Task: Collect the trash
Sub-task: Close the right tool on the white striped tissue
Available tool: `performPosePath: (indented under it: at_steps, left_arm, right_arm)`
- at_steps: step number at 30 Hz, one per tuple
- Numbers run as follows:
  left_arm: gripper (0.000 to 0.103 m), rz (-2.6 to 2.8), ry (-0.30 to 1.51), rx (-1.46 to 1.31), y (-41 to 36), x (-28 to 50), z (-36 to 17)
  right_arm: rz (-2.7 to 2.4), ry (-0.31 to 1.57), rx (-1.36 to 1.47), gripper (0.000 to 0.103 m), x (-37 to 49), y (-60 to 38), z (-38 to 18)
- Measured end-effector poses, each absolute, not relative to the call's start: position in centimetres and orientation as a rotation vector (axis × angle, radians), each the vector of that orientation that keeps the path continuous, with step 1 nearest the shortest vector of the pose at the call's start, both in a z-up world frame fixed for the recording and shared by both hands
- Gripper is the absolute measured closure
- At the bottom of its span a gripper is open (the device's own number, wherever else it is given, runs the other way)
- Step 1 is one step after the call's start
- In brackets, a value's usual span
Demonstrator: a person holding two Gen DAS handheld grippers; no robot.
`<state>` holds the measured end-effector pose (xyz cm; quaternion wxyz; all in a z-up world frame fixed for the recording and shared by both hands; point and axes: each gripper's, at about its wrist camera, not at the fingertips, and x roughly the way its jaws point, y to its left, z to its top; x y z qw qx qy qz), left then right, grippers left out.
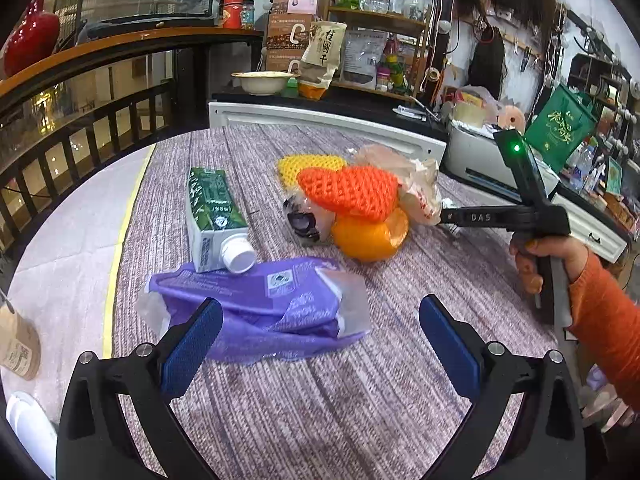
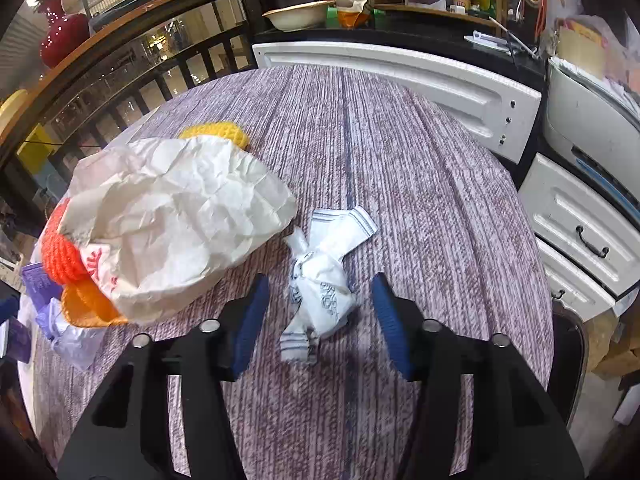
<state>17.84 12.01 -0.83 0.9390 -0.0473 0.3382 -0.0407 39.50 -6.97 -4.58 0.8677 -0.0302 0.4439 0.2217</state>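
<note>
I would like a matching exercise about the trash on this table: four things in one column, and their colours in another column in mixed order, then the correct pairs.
Things:
1. carton with a white cap
2. flat plastic package
3. crumpled paper bag
4. small knotted wrapper

Colours:
A. purple
B. white with blue stripes and print
C. green and white
D. plain white with red print

Pairs: 1-C, 2-A, 3-D, 4-B
</note>
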Motion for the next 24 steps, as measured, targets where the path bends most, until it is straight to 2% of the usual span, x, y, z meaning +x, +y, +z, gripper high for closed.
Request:
performPosePath:
  at_steps: [1, 4, 12, 24]
  left_arm:
    - [0.006, -0.086, 0.69, -0.098, 11.9, 18.1, -0.8]
    - [0.006, -0.089, 0.685, -0.084, 11.5, 18.4, -0.6]
    - [0.006, -0.103, 0.669, -0.092, 11.1, 19.5, 0.2]
    - [0.006, -0.184, 0.677, -0.297, 11.4, 25.3, 0.4]
  right_arm:
    - [0.464, 0.932, -0.068, 0.068, 39.6, -6.9, -4.6]
    - [0.469, 0.937, -0.062, 0.074, 39.8, -7.2, -4.5]
    - [0.466, 0.872, -0.061, 0.076, 38.6, -7.8, -3.5]
    - [0.462, 0.782, -0.069, 0.076, 34.3, -10.6, -0.9]
